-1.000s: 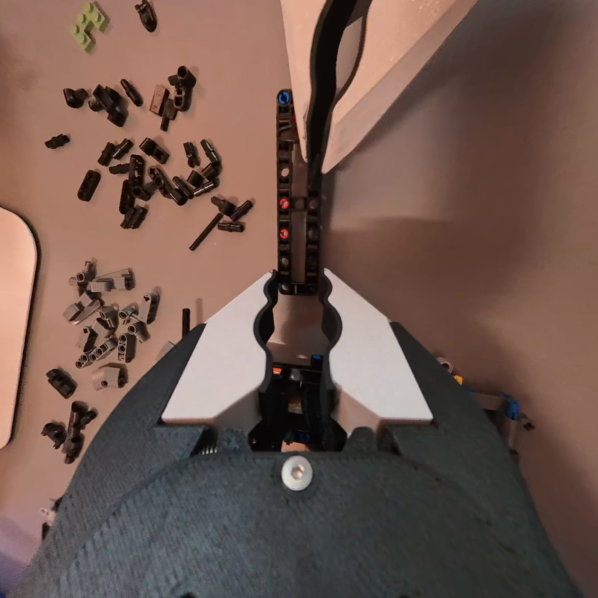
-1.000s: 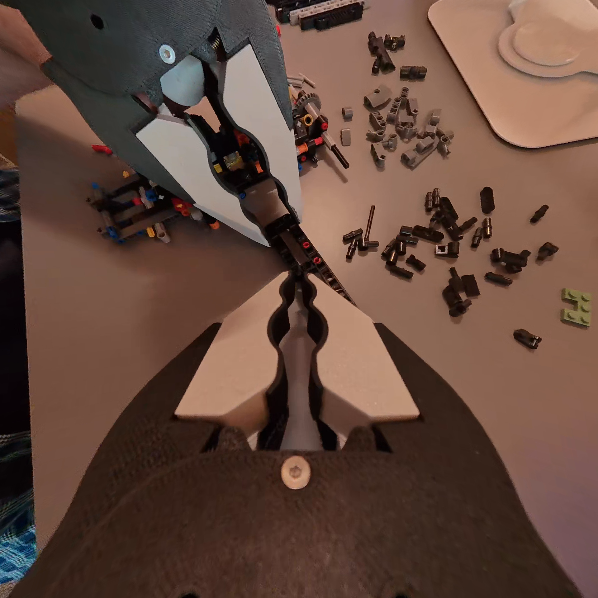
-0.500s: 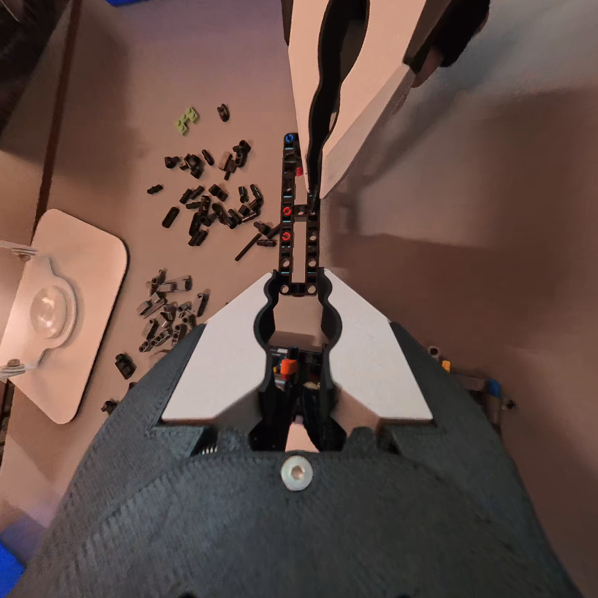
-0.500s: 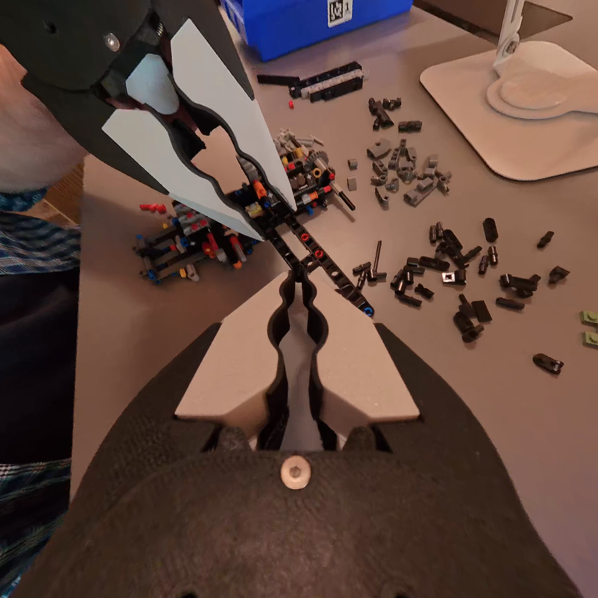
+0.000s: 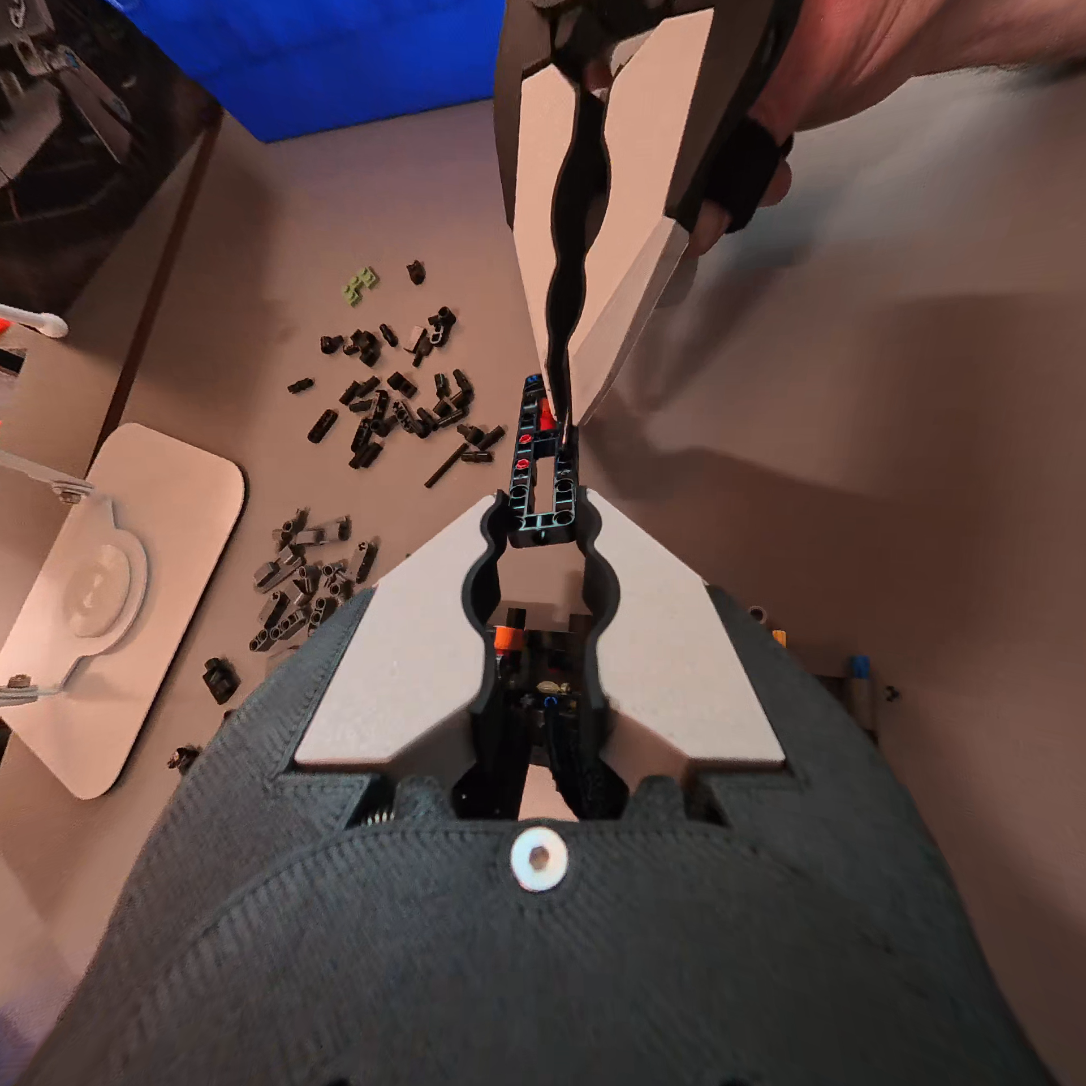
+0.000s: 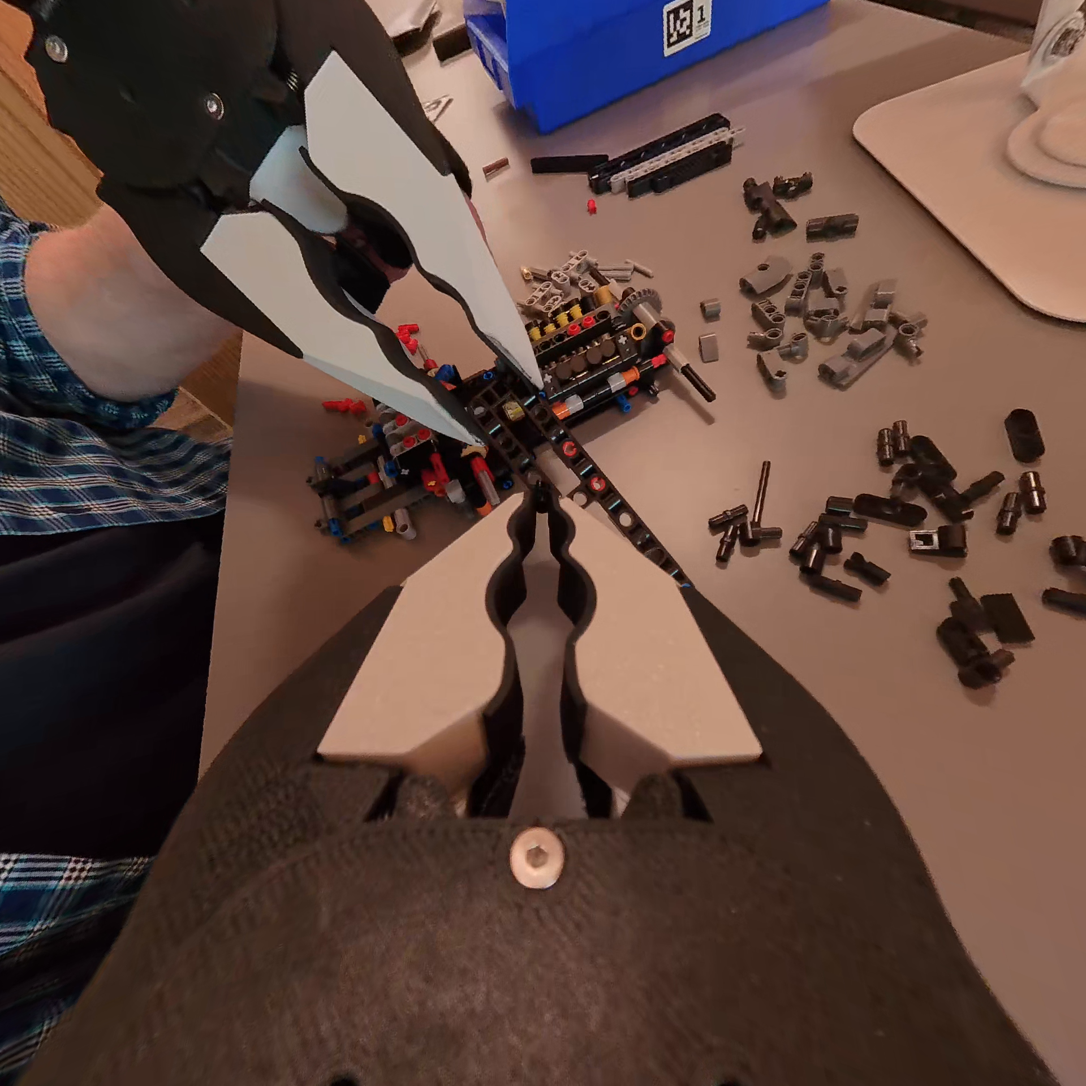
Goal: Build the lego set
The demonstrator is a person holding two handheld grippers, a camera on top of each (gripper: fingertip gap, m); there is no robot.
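My left gripper [image 5: 543, 516] is shut on the near end of a long black lego frame [image 5: 520, 470] with red and blue pins, and holds it above the table. It also shows in the right wrist view [image 6: 510, 412], coming in from the upper left. My right gripper [image 6: 538, 500] is shut on a small black pin [image 6: 538, 489], and its tips touch the frame [image 6: 593, 486] near its middle. In the left wrist view the right gripper [image 5: 563, 422] comes down from above, held by a hand.
A built chassis part [image 6: 593, 352] and a second assembly [image 6: 376, 493] lie on the table under the left gripper. Loose black parts [image 6: 917, 505], grey parts [image 6: 834, 317], black beams [image 6: 664, 156], a blue bin [image 6: 617, 53], a white stand base [image 6: 969, 176] and a green plate [image 5: 359, 285] lie around. My left and right fingertips are right by each other.
Both grippers have lifted away from the table with the frame still between them. The parts below look smaller, and the blue bin and stand have come into view.
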